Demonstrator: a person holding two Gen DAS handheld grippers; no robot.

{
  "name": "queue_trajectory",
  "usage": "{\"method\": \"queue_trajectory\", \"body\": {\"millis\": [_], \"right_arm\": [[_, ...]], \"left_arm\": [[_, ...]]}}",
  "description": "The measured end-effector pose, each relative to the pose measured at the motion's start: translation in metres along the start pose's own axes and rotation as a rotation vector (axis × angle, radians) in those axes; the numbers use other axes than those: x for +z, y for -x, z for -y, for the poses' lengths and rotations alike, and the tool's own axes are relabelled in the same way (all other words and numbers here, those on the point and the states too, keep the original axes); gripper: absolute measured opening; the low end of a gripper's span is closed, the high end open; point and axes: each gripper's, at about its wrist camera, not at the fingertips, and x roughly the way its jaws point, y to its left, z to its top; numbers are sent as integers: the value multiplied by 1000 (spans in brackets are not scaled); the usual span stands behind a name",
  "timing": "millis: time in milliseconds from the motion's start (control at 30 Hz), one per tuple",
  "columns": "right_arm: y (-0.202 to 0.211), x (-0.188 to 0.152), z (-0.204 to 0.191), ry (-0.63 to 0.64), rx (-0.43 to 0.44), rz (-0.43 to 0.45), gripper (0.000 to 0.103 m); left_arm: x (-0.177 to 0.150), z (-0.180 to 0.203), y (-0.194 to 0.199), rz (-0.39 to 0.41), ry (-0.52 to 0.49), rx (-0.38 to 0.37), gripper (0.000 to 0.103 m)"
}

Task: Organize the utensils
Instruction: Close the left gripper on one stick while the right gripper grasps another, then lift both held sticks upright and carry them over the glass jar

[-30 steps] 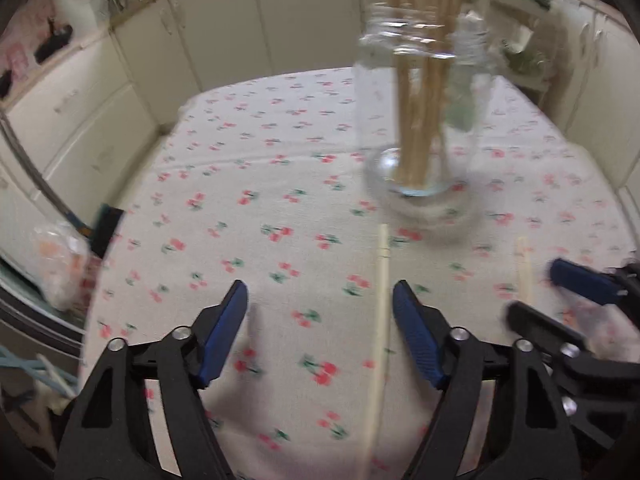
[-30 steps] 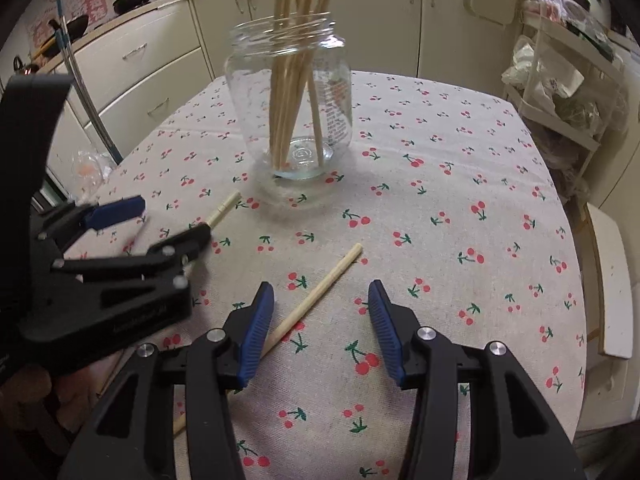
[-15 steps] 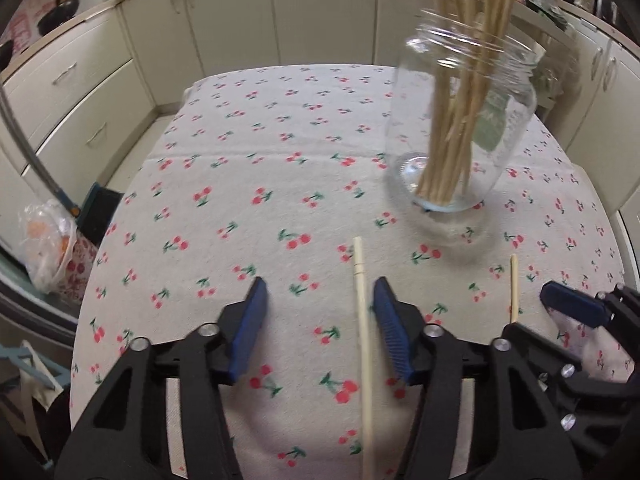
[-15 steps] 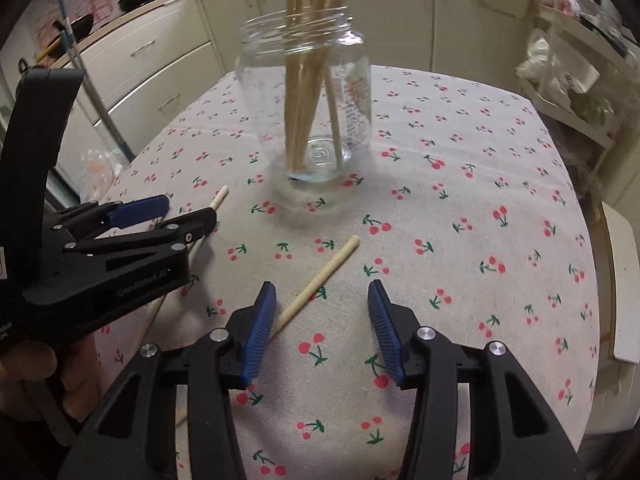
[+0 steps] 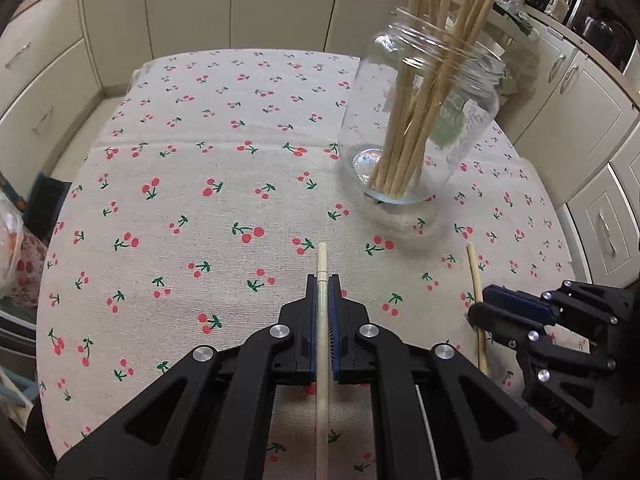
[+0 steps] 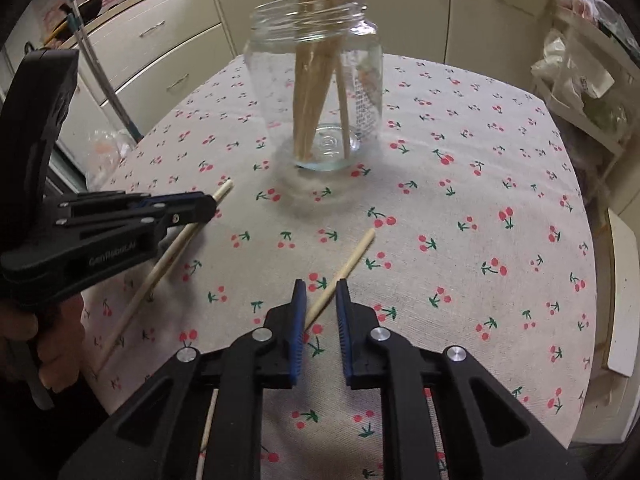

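Left gripper (image 5: 323, 280): I see its blue pads clenched on a chopstick; the jaws stand almost together with only the stick between them.
Held chopstick (image 5: 322, 264): it runs straight along the gripper's axis, its tip poking out just past the fingertips toward the jar, its other end passing back under the gripper body. In the right wrist view the same stick (image 6: 172, 256) slants down from the left gripper (image 6: 200, 206) to the cloth.
Right gripper (image 6: 320, 288): released, its jaws a modest gap apart, low over the cloth.
Second chopstick (image 6: 344, 270): it lies flat on the worktop, slanting from between the right gripper's fingers up and right toward the jar. Its near part sits against the left-hand pad (image 6: 298, 312); the other pad is clear of it. In the left wrist view I see this stick (image 5: 474, 276) passing beneath the right gripper (image 5: 496, 308).
Jar (image 6: 316, 92): clear glass, upright on the worktop beyond both grippers, near but apart from both loose sticks.
Chopsticks in jar (image 6: 316, 80): a bundle leaning inside, tops rising above the rim.
Worktop (image 6: 500, 184): covered with a beige cloth printed with red cherries.
Hand (image 6: 44, 336): I see fingers wrapped around the left gripper's handle at the left edge.
Surroundings: cream cabinets (image 5: 280, 4) stand behind the worktop.
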Motion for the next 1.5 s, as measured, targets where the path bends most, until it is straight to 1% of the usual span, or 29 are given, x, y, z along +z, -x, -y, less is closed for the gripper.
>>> {"method": "queue_trajectory", "body": {"millis": [33, 67, 167, 200, 233, 300, 433, 567, 633, 733, 867, 900, 967, 1000, 1100, 1167, 1200, 1233, 1300, 1333, 1433, 1500], "right_arm": [[-1, 1, -1, -3, -3, 0, 22], [-2, 2, -4, -3, -8, 0, 23], [-4, 3, -13, 12, -46, 2, 24], [-5, 4, -14, 17, -55, 3, 21], [-6, 3, -16, 34, -66, 3, 13], [-6, 4, -19, 49, -54, -7, 9], [-6, 4, -17, 41, -42, -31, 9], [-6, 5, -22, 62, -73, -45, 9], [-6, 4, -24, 70, -87, -38, 9], [-5, 0, -23, 49, -88, -15, 9], [-4, -5, -30, 48, -121, 14, 7], [-3, -5, -29, 31, -109, 16, 5], [-1, -6, -22, -31, -45, 23, 5], [1, -7, -18, -64, -13, 31, 5], [9, -11, -12, -119, 40, 64, 5], [18, -14, -3, -188, 96, 104, 5], [23, -16, 3, -228, 130, 130, 5], [26, -17, 7, -255, 142, 145, 5], [35, -22, 19, -329, 205, 206, 5], [38, -23, 22, -354, 218, 226, 5], [50, -24, 34, -415, 251, 298, 5], [60, -23, 37, -430, 261, 349, 5]], "left_arm": [[0, 0, 0, -5, 1, 1, 6], [2, 1, -1, -10, 0, 4, 6], [6, 5, -5, -18, -37, 40, 6], [7, 6, -6, -19, -57, 55, 6], [7, 9, -6, -17, -75, 68, 6], [8, 8, -6, -14, -88, 72, 5], [8, 6, -4, -26, -90, 58, 6], [7, 4, -2, -23, -80, 61, 6], [5, 4, -2, -17, -81, 66, 6], [3, 7, -2, -6, -88, 74, 8], [0, 12, -2, 19, -111, 93, 7], [0, 12, -2, 20, -112, 84, 5], [0, 10, 1, 24, -102, 71, 5], [-1, 9, 3, 31, -102, 72, 5], [-2, 6, 14, 64, -86, 57, 5], [-1, 2, 26, 111, -62, 31, 5], [0, 0, 35, 143, -47, 12, 5], [3, -1, 44, 180, -33, -11, 5], [9, -3, 61, 247, -13, -49, 5], [12, -4, 71, 285, -4, -71, 5], [27, -4, 110, 440, 26, -130, 5], [36, -4, 129, 516, 41, -141, 5]]}}
